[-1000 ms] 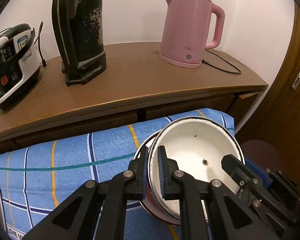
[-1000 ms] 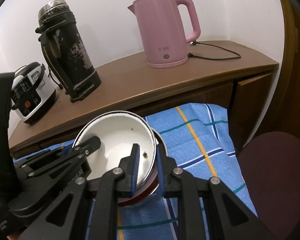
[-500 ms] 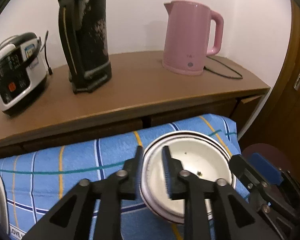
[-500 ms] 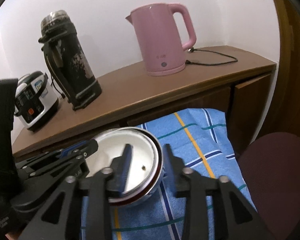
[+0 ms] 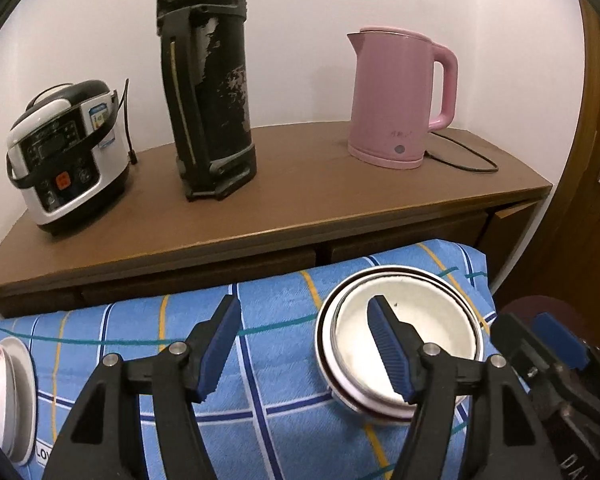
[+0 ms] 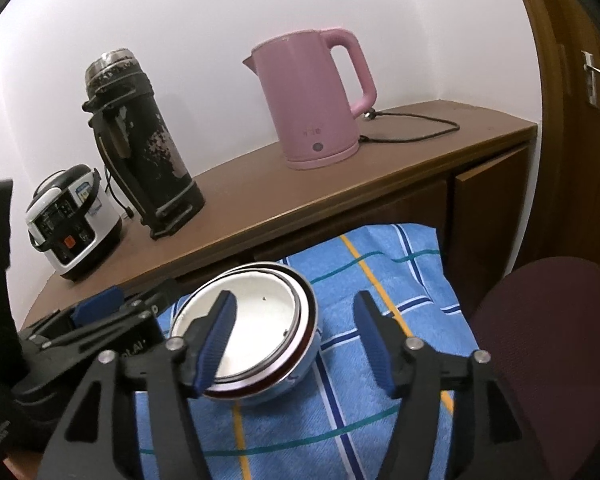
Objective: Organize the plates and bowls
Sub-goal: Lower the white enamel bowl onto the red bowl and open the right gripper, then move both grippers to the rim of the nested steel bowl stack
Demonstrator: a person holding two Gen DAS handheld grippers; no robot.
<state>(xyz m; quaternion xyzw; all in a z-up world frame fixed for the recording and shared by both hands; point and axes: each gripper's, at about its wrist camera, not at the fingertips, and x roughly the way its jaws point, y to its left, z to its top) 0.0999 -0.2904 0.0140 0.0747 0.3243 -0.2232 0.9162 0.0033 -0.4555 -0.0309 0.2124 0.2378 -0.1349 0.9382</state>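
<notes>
Because the bowls (image 5: pixel 404 344) are sitting nested on the cloth (image 5: pixel 284 420), we are holding nothing. Both the left gripper (image 5: pixel 306 346) and the right gripper (image 6: pixel 296 342) are spreading wide, fingers released.

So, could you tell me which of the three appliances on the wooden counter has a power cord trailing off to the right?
The pink kettle, rightmost on the counter; its black cord loops right.

white bowls (image 6: pixel 256 336) with dark red rim; blue cloth (image 5: pixel 284 424), navy, teal, orange checks; pink kettle (image 5: pixel 396 96); black flask (image 5: pixel 208 92); brown desk (image 5: pixel 300 196).

Black tool (image 5: pixel 304 344), blue ribbed pads (image 5: pixel 386 346)
</notes>
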